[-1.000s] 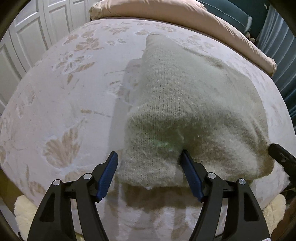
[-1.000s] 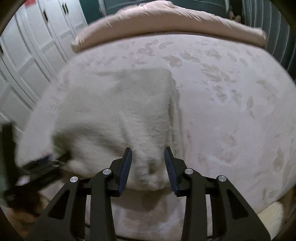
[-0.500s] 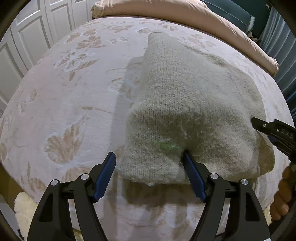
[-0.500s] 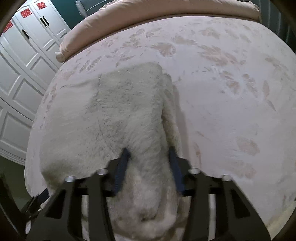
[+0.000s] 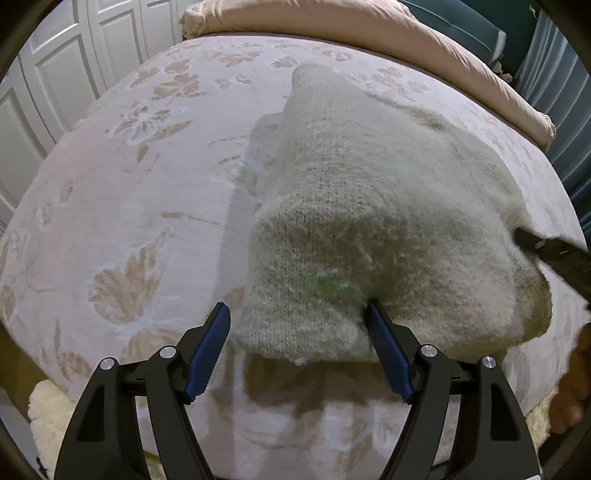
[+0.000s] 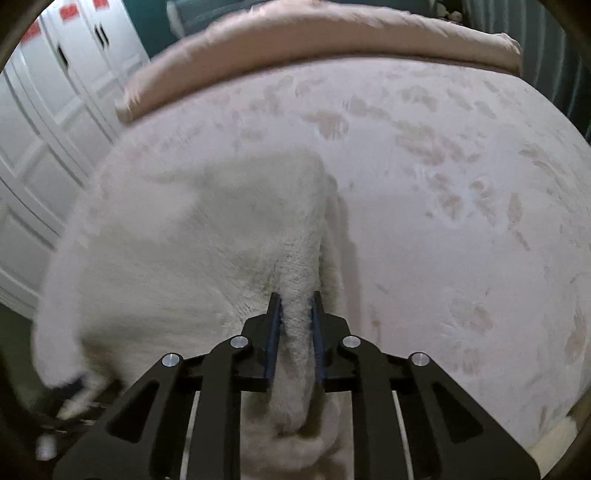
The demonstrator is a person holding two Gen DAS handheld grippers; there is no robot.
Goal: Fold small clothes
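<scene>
A cream fuzzy knitted sweater lies on the bed, its near edge raised off the cover. My left gripper is open, its blue pads on either side of the sweater's near left corner without pinching it. My right gripper is shut on a fold of the sweater at its near right edge; the cloth bunches between the pads and hangs below them. The right gripper's dark tip also shows at the right edge of the left wrist view.
The bed has a pale cover with a tan leaf pattern. A pink duvet is rolled along the far side. White wardrobe doors stand to the left. A cream fluffy rug lies below the bed's near edge.
My right gripper has closed on the sweater's right edge and gathered cloth between its pads. The left gripper has stayed open at the left corner.
</scene>
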